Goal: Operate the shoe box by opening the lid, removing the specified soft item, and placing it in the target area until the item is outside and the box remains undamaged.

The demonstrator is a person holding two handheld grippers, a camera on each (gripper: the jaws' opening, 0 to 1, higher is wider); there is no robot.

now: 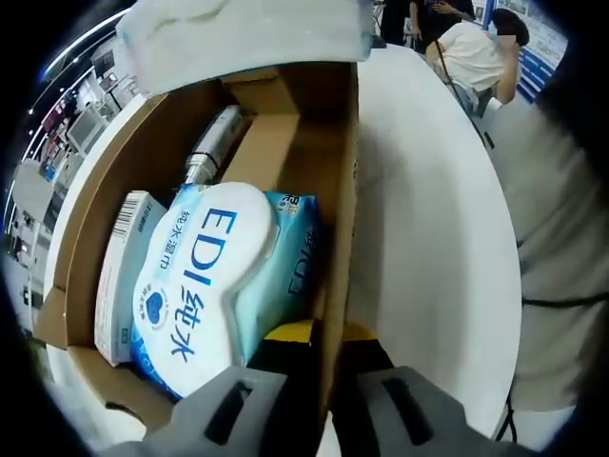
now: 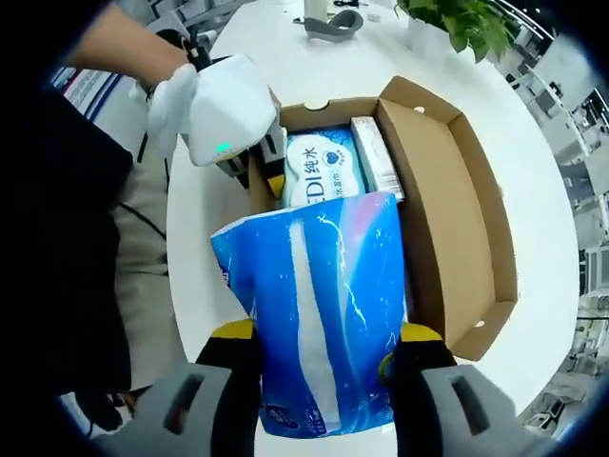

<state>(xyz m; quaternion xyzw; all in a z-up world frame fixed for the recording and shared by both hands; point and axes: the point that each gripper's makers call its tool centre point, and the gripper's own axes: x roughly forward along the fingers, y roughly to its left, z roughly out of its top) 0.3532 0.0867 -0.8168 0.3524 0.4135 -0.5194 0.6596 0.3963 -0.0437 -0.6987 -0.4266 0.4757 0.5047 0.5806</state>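
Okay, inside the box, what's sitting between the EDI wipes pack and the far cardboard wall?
In the right gripper view, a slim white carton lies between the EDI wipes pack and the box wall.

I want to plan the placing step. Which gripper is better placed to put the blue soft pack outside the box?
Right. The right gripper already holds the blue soft pack lifted above the open shoe box. The left gripper is clamped on the box wall, steadying it.

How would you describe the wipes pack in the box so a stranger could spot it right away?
Start at the open brown cardboard shoe box on the round white table. Inside lies a soft light-blue wipes pack with a white oval flap printed "EDI". Unlike the slim white carton beside it, it is puffy, and it is paler than the glossy bright-blue bag in the right claw.
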